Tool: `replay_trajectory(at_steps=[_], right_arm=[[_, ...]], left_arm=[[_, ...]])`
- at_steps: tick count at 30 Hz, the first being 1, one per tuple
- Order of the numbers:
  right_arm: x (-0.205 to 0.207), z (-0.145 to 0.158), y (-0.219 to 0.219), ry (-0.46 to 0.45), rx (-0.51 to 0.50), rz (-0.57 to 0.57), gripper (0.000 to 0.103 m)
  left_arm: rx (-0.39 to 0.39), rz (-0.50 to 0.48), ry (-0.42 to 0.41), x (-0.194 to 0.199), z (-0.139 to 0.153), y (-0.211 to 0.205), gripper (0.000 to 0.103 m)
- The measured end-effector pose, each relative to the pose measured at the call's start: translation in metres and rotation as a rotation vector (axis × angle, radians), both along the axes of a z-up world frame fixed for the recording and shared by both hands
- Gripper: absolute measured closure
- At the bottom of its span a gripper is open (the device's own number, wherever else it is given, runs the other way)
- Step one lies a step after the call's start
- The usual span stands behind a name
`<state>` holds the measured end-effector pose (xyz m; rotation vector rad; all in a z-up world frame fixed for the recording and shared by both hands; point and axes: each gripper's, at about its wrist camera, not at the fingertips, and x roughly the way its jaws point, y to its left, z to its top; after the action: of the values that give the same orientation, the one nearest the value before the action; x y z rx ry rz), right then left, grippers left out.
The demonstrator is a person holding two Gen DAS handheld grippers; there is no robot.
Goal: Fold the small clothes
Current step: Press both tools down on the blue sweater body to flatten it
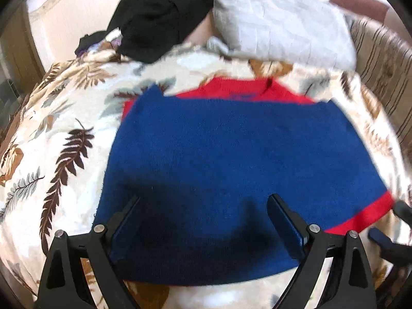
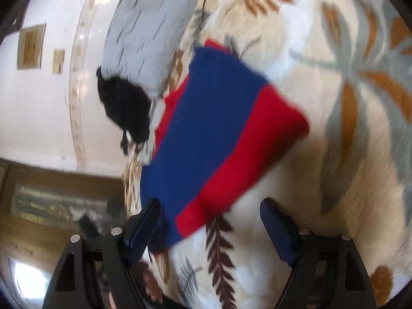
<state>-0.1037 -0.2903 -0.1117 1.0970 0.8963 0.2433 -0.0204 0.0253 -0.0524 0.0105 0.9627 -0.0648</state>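
- Both views motion-blurred; knit texture and fabric edges soft, fine detail not legible.
- Blue-and-red knit garment (image 1: 231, 159) lying flat on leaf-patterned blanket (image 1: 64, 118), folded into a rough rectangle; blue panel uppermost, red showing along far edge and at right corner.
- Layers beneath the blue panel hidden; number of folds not determinable.
- Left gripper (image 1: 203, 216) spread wide, fingers over the near blue edge, nothing pinched between them; contact with the cloth not determinable.
- Right gripper (image 2: 209, 219) spread wide in right wrist view, poised at the garment's (image 2: 213, 128) near end; left finger (image 2: 143, 228) overlapping the blue corner, right finger over bare blanket (image 2: 347, 154). Touching or just above: cannot tell.
- Right gripper cut off at right frame margin in left wrist view, only dark parts visible.
- Grey-white pillow (image 1: 278, 18) and black clothing heap (image 1: 159, 18) beyond the far edge, apart from the garment.
- Striped fabric (image 1: 383, 59) at far right, partly cut off.
- Bare blanket on left, right and near sides of the garment.
- Room background in right wrist view blurred, contents unidentifiable.
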Motion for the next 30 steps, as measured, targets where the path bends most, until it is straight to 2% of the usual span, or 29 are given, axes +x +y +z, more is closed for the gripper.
replay_trajectory(at_steps=[3, 5, 7, 25, 30], right_arm=[[0.014, -0.002, -0.007, 0.014, -0.004, -0.051, 0.019], [0.020, -0.001, -0.006, 0.009, -0.020, -0.072, 0.019], [0.023, 0.002, -0.005, -0.005, -0.037, -0.058, 0.019], [0.027, 0.006, 0.006, -0.040, -0.154, -0.041, 0.020], [0.030, 0.009, 0.005, -0.034, -0.155, -0.046, 0.019]], left_arm=[[0.021, -0.011, 0.037, 0.003, -0.009, -0.006, 0.008], [0.072, -0.018, 0.113, 0.011, -0.029, -0.011, 0.006], [0.097, -0.028, 0.077, 0.007, -0.028, -0.013, 0.006], [0.109, -0.029, 0.075, 0.007, -0.030, -0.014, 0.002], [0.112, -0.032, 0.082, 0.008, -0.029, -0.014, 0.002]])
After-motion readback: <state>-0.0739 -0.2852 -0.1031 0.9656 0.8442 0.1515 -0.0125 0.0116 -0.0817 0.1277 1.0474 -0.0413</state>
